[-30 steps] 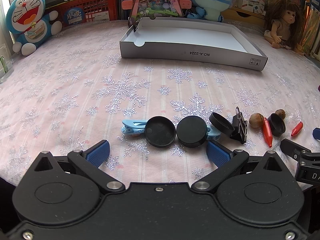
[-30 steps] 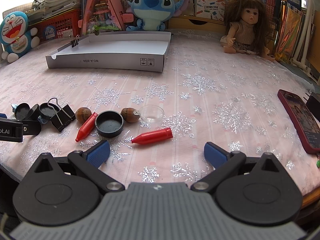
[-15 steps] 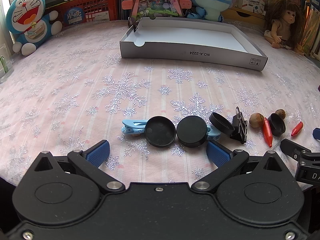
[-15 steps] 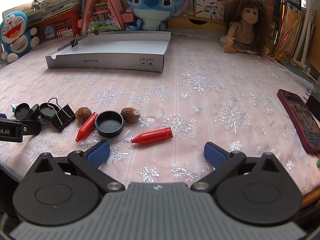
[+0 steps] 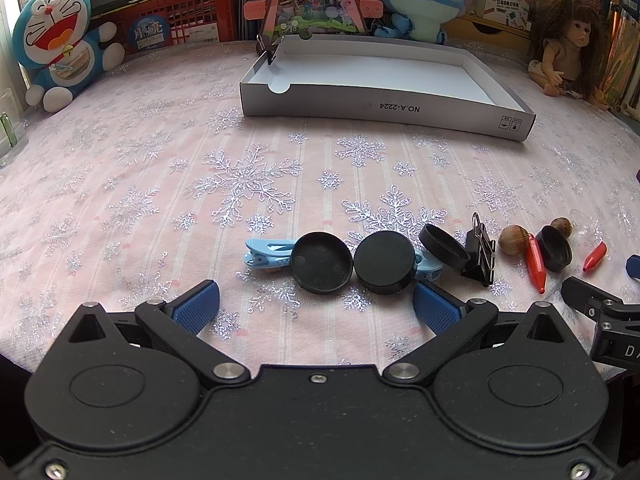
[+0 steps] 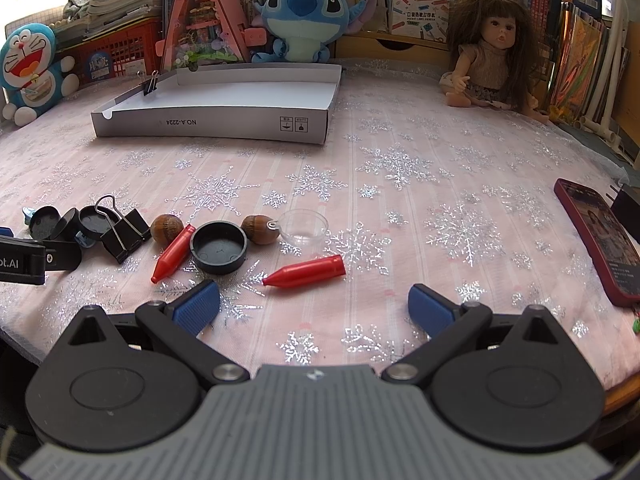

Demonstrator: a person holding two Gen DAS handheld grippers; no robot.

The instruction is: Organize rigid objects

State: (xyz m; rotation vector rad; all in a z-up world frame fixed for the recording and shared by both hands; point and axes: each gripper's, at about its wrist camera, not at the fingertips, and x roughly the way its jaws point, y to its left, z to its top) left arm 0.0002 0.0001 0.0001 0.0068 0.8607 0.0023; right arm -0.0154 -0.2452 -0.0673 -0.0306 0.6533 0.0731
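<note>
The left gripper [image 5: 316, 306] hovers low over the pink snowflake tablecloth [image 5: 160, 184] with its blue-padded fingers spread wide and nothing between them; the right gripper [image 6: 314, 306] is likewise spread wide and empty. Just ahead of the left gripper lie two black round caps [image 5: 322, 268], side by side and touching, both resting over a light blue clip [image 5: 264, 252] whose ends show on either side. To their right a third black cap [image 5: 443, 246] leans tilted against a black binder clip [image 5: 480, 258]. In the right wrist view a brown acorn [image 6: 167, 228] sits beside that binder clip, a red crayon [image 6: 173, 254] lies slanted between the acorn and an upturned black cap [image 6: 218, 246], and a second acorn [image 6: 260, 229] touches a small clear plastic dish [image 6: 305, 227]. A second red crayon [image 6: 306, 271] lies alone just ahead of the right gripper. At the far side of the table stands an open white cardboard box [image 5: 384, 110], empty inside, with a small binder clip [image 6: 150, 84] clamped to its left wall. A red-cased phone [image 6: 598, 236] lies near the table's right edge.
</note>
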